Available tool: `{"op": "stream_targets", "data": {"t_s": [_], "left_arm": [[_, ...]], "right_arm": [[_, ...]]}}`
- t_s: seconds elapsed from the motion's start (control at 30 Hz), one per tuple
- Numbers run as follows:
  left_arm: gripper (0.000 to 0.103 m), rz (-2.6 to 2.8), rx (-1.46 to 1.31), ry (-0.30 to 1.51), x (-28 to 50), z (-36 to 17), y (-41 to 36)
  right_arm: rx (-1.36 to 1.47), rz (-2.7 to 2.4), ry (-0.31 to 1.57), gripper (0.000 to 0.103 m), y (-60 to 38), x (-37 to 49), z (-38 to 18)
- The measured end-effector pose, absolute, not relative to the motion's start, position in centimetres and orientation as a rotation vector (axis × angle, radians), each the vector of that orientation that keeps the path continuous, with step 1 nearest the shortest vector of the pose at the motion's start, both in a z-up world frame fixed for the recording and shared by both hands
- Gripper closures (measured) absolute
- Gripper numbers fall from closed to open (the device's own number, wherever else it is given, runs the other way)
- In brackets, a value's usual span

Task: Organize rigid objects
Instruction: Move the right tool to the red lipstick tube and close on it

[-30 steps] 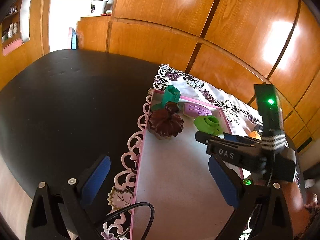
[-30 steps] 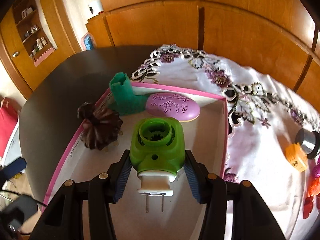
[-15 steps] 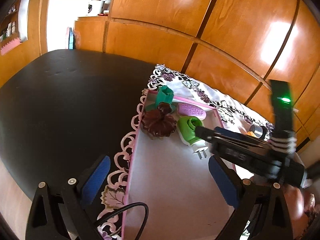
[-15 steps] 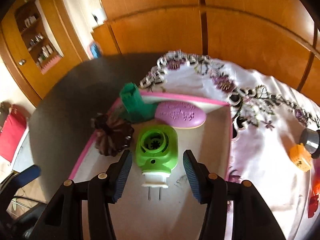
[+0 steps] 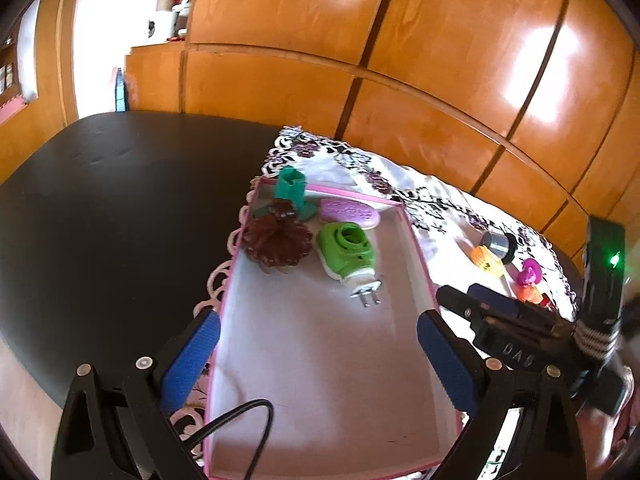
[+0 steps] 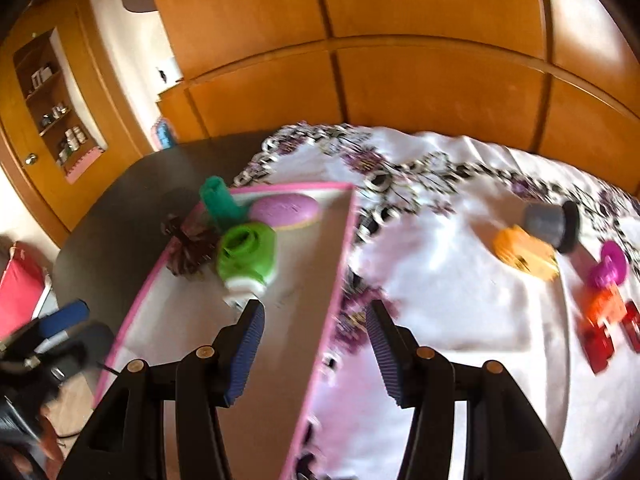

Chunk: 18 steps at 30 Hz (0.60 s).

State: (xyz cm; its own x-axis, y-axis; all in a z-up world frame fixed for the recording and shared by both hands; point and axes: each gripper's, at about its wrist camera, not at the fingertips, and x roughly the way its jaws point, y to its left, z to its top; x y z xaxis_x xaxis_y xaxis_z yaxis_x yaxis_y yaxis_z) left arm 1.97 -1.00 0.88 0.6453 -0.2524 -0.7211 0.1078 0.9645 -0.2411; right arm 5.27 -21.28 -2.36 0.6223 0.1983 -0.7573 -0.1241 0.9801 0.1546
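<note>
A pink-rimmed tray [image 5: 424,276] [image 6: 340,264] holds a green plug-in device [image 5: 348,250] [image 6: 248,256], a purple oval case [image 5: 350,213] [image 6: 286,209], a teal piece [image 5: 294,192] [image 6: 218,200] and a dark brown flower-shaped piece [image 5: 278,240] [image 6: 188,248]. My left gripper [image 5: 316,356] is open and empty above the tray's near end. My right gripper [image 6: 314,354] is open and empty over the tray's right rim; it also shows in the left wrist view [image 5: 480,304].
On the embroidered white cloth [image 6: 440,300] right of the tray lie an orange piece [image 6: 524,254] [image 5: 486,260], a grey cylinder [image 6: 550,224] [image 5: 498,244], a magenta piece [image 6: 608,266] [image 5: 530,274] and red-orange pieces [image 6: 608,328]. The table [image 5: 112,208] is dark. Wooden cabinets stand behind.
My right gripper opened and let the green plug-in device down in the tray, then drew back and swung right toward the cloth. The left gripper stayed open.
</note>
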Motion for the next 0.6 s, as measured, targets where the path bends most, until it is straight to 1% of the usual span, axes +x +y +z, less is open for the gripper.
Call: {"op": "stream_targets", "data": {"t_s": [0.33,0.6], "left_arm": [[0.004,-0.308,-0.109,0.842,0.6,2.2,-4.6],[0.004,-0.418,-0.020,0.842,-0.8,3.1,-10.1]], "right_arm": [[0.080,0.062,0.866,0.050,-26.9,1.7,-3.6],[0.156,-0.035,0.852,0.050,-33.1,-1.4,-4.4]]}}
